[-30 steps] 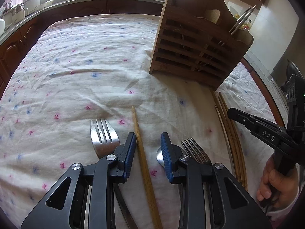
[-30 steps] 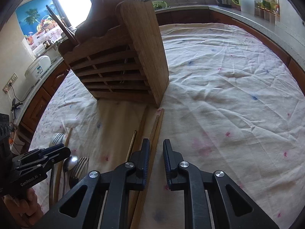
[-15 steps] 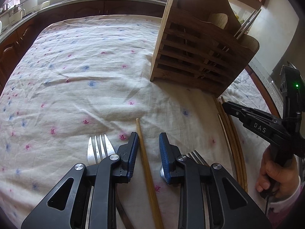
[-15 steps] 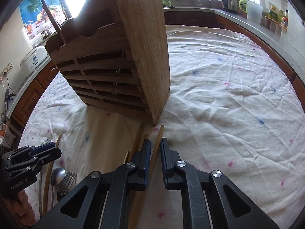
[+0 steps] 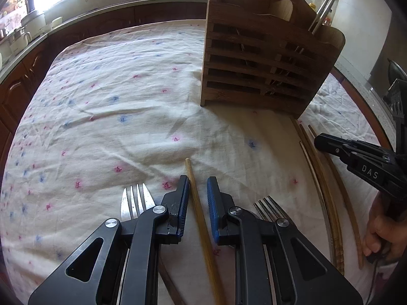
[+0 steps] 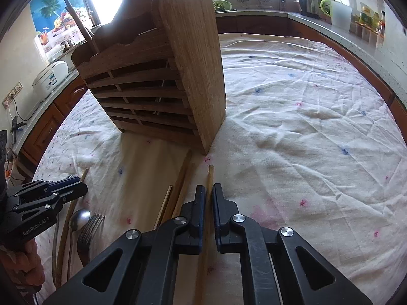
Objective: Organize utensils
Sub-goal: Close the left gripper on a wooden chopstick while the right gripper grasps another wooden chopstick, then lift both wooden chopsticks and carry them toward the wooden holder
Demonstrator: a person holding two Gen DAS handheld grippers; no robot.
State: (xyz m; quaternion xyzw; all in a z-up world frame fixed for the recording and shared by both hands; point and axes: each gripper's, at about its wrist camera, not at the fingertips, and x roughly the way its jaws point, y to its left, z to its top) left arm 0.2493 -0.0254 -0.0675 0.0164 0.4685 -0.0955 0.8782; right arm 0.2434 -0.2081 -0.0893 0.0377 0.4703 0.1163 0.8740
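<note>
Left gripper (image 5: 198,198): low over the tablecloth; fingers (image 5: 182,203) spread, straddling a single chopstick (image 5: 201,218) without touching it; seen also from the right wrist view at the far left (image 6: 73,186)

Right gripper (image 6: 209,208): fingers (image 6: 199,211) nearly together on either side of a chopstick (image 6: 209,185); cannot tell whether pressing on it or just short of contact; seen from the left wrist view at the right edge (image 5: 356,157), held in a hand (image 5: 381,233)

Wooden utensil holder (image 5: 262,61): upright on the cloth, slatted front, beyond both grippers; metal handles (image 5: 323,12) sticking out of its top; a dark wooden handle (image 6: 81,25) leaning out at the other end

Loose chopsticks (image 5: 323,185): bundle lying on the cloth, running from the holder's near corner toward the right gripper

Forks: one (image 5: 134,198) just left of the left gripper, tines pointing away; another (image 5: 269,208) just right of it, partly under the finger

Spoon (image 6: 78,218): beside the right-hand fork, bowl up

Counter: covered by a cream tablecloth (image 5: 114,101) with small pink and blue prints, wrinkled
</note>
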